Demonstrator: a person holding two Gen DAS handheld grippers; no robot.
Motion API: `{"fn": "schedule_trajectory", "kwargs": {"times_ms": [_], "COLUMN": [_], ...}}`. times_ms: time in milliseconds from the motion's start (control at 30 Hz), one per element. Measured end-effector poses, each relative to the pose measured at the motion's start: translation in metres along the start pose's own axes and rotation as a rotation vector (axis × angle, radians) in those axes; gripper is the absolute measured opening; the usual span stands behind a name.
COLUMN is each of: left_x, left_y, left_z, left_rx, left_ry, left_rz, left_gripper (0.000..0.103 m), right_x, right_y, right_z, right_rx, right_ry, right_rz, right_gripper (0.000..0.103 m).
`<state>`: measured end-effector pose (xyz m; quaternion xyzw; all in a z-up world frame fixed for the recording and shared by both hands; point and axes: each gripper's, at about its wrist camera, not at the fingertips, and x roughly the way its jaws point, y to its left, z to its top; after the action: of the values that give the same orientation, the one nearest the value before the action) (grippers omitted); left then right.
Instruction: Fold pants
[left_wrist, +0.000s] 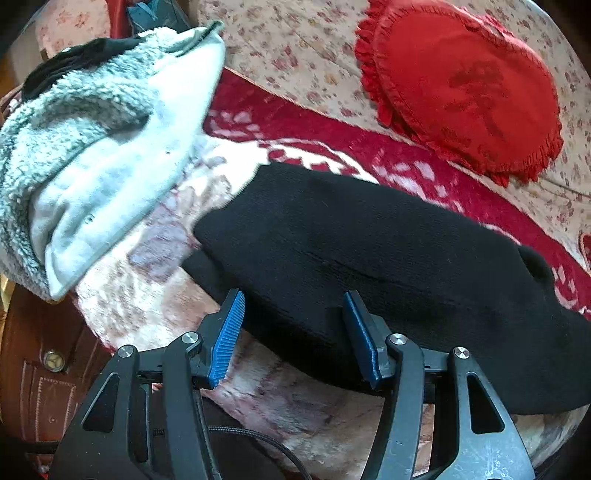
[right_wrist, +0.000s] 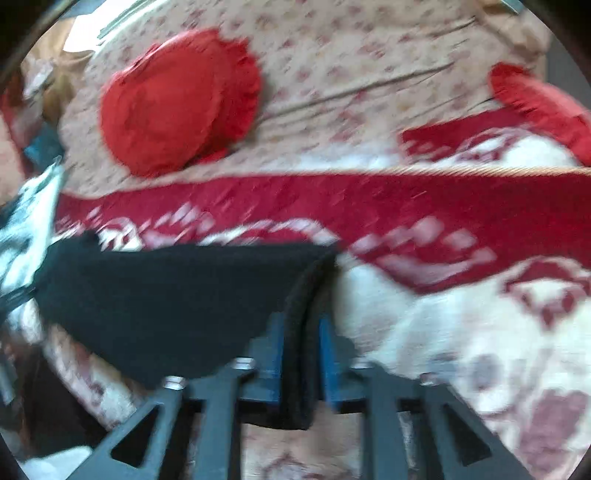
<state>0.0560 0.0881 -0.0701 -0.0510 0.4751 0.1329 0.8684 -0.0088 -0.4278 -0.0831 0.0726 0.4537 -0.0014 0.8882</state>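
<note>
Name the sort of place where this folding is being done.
Probably a bedroom: black pants lie on a red-and-white plush blanket over a floral bedsheet, beside a frilled red cushion.

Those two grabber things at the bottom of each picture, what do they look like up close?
The left gripper has black plastic linkage arms with triangular cut-outs and silver pivot pins. Each finger ends in a flat blue pad with fine ribbing. A thin black braided cable trails beneath it. The right gripper appears the same build, black with blue pads, though that view is blurred.
</note>
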Motion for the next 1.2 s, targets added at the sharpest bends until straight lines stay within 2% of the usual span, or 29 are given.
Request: {"fn": "schedule_trajectory", "kwargs": {"times_ms": [33, 67, 167, 200, 333, 467, 567, 667, 867, 1067, 1167, 1200], "left_x": [-0.002, -0.003, 0.0, 0.003, 0.007, 0.003, 0.01, 0.019, 0.028, 0.037, 0.042, 0.043], "left_y": [0.004, 0.007, 0.018, 0.025, 0.045, 0.062, 0.067, 0.077, 0.097, 0.092, 0.088, 0.082], "left_z": [0.003, 0.005, 0.014, 0.018, 0.026, 0.028, 0.029, 0.028, 0.028, 0.031, 0.035, 0.036], "left_rx": [-0.007, -0.013, -0.03, -0.046, -0.096, -0.116, -0.104, -0.122, -0.241, -0.274, -0.317, -0.311], "left_ry": [-0.014, -0.025, -0.035, -0.033, -0.033, -0.045, -0.009, 0.036, 0.062, 0.086, 0.103, 0.099], "left_rz": [0.008, 0.016, 0.046, 0.055, 0.031, -0.069, -0.104, -0.12, -0.183, -0.22, -0.284, -0.28], "left_gripper": [0.055, 0.055, 0.055, 0.055, 0.055, 0.055, 0.055, 0.055, 0.055, 0.055, 0.055, 0.049], "right_x": [-0.008, -0.018, -0.025, -0.02, 0.014, 0.068, 0.095, 0.107, 0.117, 0.125, 0.128, 0.128], "right_y": [0.0, 0.002, 0.025, 0.047, 0.128, 0.211, 0.242, 0.249, 0.253, 0.253, 0.254, 0.256], "right_z": [0.003, 0.01, 0.028, 0.038, 0.065, 0.089, 0.092, 0.093, 0.093, 0.091, 0.09, 0.09], "right_rx": [0.006, 0.025, 0.052, 0.028, -0.047, -0.168, -0.206, -0.192, -0.17, -0.147, -0.139, -0.151], "right_ry": [-0.023, -0.058, -0.091, -0.088, -0.039, 0.07, 0.129, 0.16, 0.19, 0.212, 0.218, 0.211], "right_rz": [-0.007, 0.057, 0.231, 0.324, 0.515, 0.559, 0.55, 0.541, 0.543, 0.558, 0.572, 0.573], "right_gripper": [0.034, 0.034, 0.035, 0.035, 0.035, 0.035, 0.035, 0.036, 0.039, 0.039, 0.039, 0.033]}}
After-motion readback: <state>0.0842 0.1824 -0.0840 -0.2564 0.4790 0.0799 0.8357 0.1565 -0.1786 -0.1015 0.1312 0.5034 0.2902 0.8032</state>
